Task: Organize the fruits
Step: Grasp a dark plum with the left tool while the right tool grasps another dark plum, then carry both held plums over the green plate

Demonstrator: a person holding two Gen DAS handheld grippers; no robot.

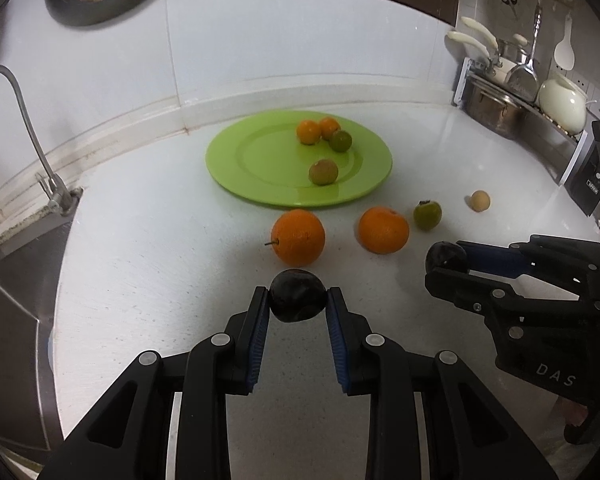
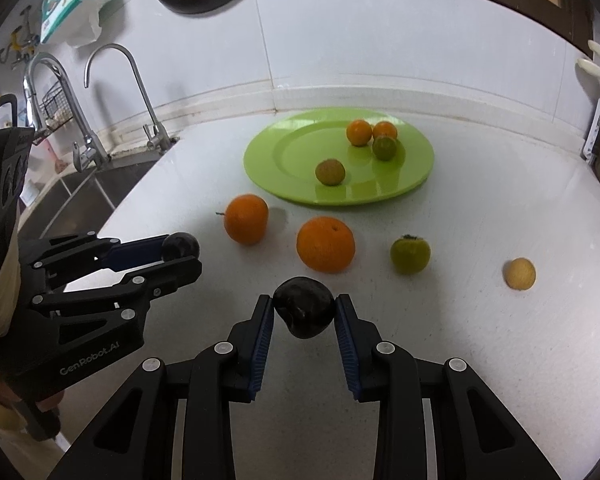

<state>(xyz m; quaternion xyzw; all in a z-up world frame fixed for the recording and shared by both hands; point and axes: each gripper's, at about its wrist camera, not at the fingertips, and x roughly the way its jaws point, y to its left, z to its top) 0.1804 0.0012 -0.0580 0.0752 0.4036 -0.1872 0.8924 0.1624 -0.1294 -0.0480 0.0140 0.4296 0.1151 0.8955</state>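
1. The left gripper [image 1: 298,294], low centre in its own view, clamps a dark plum [image 1: 298,295] between ribbed blue pads.
2. The right gripper [image 2: 304,306] likewise pinches a second plum [image 2: 304,307], low centre in its view.
3. Risk: smooth, round, glossy skins could slip out and roll.
4. Beyond, on the white speckled tabletop [image 1: 160,240], lie two oranges [image 1: 298,237], a green fruit [image 1: 427,215] and a pale one [image 1: 479,201]; the shiny green plate [image 1: 236,152] holds four small fruits.

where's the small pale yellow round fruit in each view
Left wrist view: small pale yellow round fruit lies right of centre, on the white counter.
Right wrist view: same fruit near the right edge.
Shared landmark: round lime-green plate, behind it and to its left in both.
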